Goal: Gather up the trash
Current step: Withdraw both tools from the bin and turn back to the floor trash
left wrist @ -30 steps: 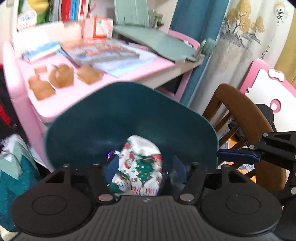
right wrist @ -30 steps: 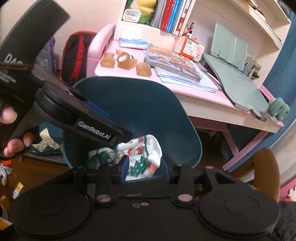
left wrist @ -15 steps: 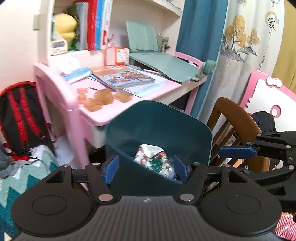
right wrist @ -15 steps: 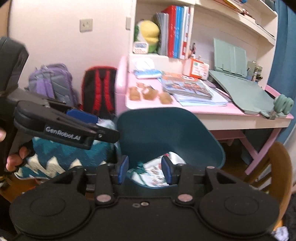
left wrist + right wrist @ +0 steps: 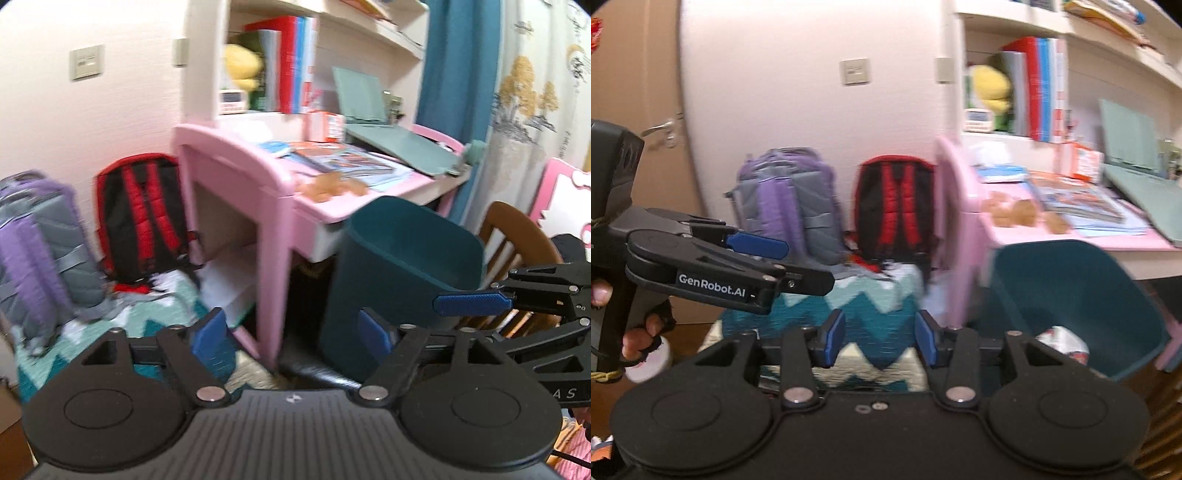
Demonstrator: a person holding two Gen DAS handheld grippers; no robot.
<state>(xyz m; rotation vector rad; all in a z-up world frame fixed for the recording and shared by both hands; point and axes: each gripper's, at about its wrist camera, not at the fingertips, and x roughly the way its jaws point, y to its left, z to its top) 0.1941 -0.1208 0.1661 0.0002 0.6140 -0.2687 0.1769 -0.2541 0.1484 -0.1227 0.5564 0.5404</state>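
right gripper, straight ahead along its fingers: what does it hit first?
Probably the teal zigzag blanket, which fills the gap between the open right gripper's fingers, with nothing else visibly in front. The teal bin sits off to the right of that line. Depth is unclear in the fisheye.

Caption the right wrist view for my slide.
Open right hand-held gripper faces a zigzag blanket; teal bin holding a printed wrapper stands beside the pink desk.

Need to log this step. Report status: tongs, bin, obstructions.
Left tongs open, empty. Right tongs open, empty. Printed wrapper lies in teal bin beside pink desk. Nothing blocking.
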